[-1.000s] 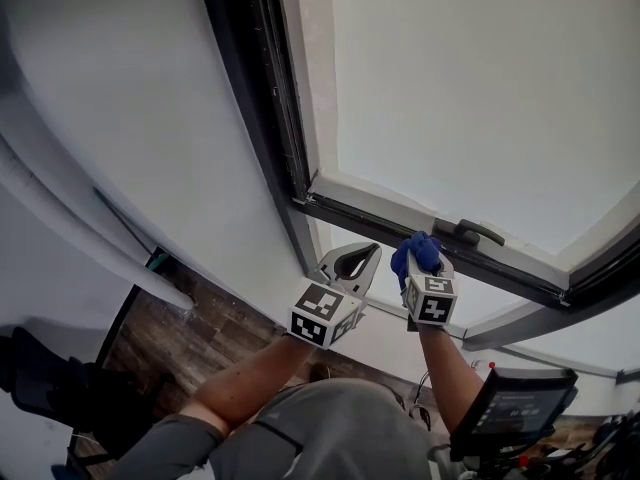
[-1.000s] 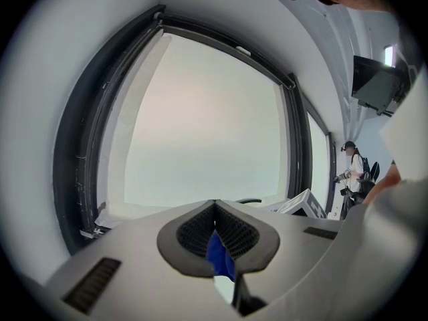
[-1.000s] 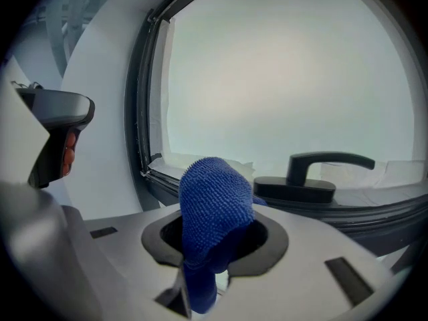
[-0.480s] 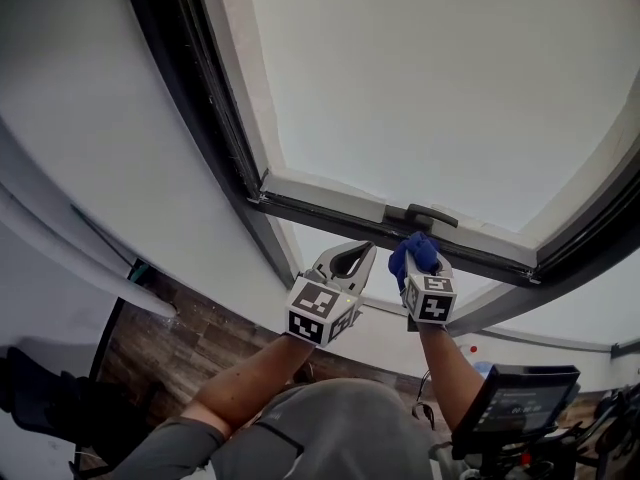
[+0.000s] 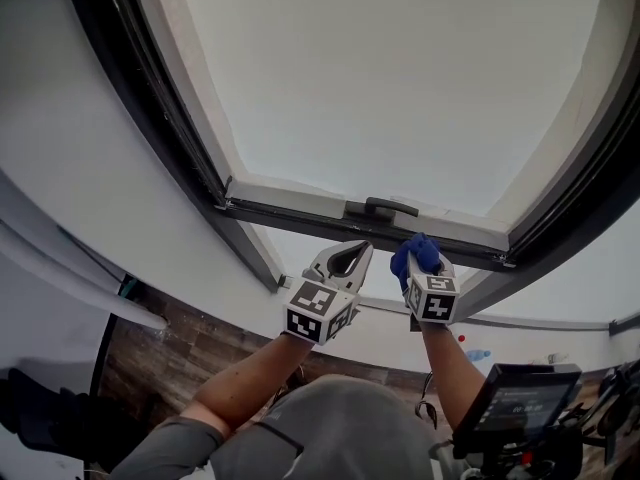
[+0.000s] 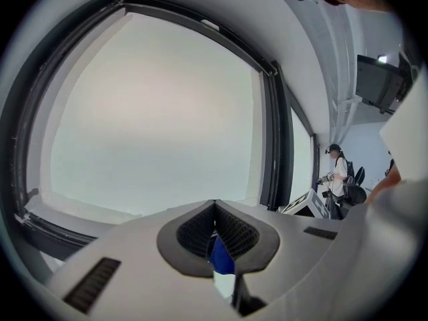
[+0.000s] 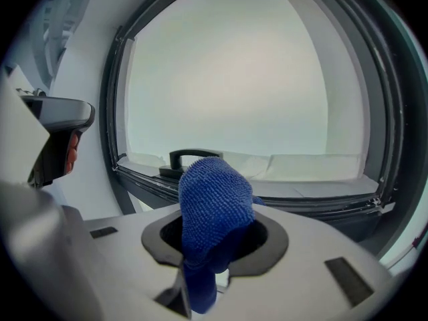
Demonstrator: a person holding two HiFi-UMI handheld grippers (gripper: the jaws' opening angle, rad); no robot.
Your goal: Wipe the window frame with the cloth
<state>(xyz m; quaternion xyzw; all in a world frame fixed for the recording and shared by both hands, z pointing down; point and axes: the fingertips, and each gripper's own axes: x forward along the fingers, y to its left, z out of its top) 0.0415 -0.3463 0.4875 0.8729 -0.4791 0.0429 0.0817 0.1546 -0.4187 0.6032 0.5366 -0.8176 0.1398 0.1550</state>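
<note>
1. Cloth of blue nubbly microfibre [image 7: 214, 209] bulges up out of the right gripper [image 5: 421, 266]. The jaws are clamped on it, and a tail of it hangs down behind them.
2. It sits just below the bottom rail of the dark window frame [image 5: 290, 215], right under the black lever handle [image 5: 392, 206]. Whether it touches the rail cannot be told.
3. Just beside it, on its left, is the left gripper [image 5: 358, 252]. Its jaws are pressed together at the tips with nothing clamped. In its own view a sliver of blue shows in the hollow behind the tips; what it is stays unclear.
4. Both grippers point up at the pale, milky window pane [image 5: 400, 78].
5. Below lie a brown wood-plank floor [image 5: 170, 353] and, at lower right, a dark screen [image 5: 520, 400].
6. The left gripper view shows a distant person [image 6: 336, 176] standing past the window's right side.
</note>
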